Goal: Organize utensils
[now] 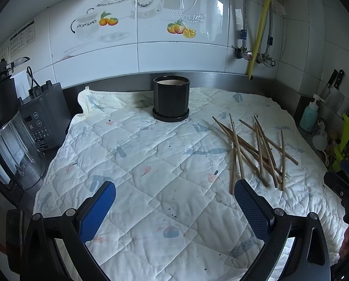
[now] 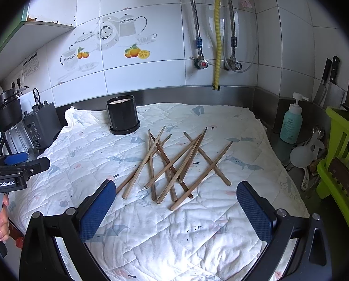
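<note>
"GenRobot.AI" is printed in white on the black body of the left gripper [image 2: 22, 164], seen from the right wrist view. Print on the wall notices [image 1: 22, 38], the blender panel [image 1: 38, 128] and the soap bottle [image 2: 291, 124] cannot be read.

I see brown wooden chopsticks [image 2: 174, 166] on a white quilted cloth [image 2: 233, 126] printed with pale blue and pink shapes. The pot [image 2: 123, 116] is glossy black. My gripper pads [image 2: 97, 212] are blue with a fine mesh texture.
</note>
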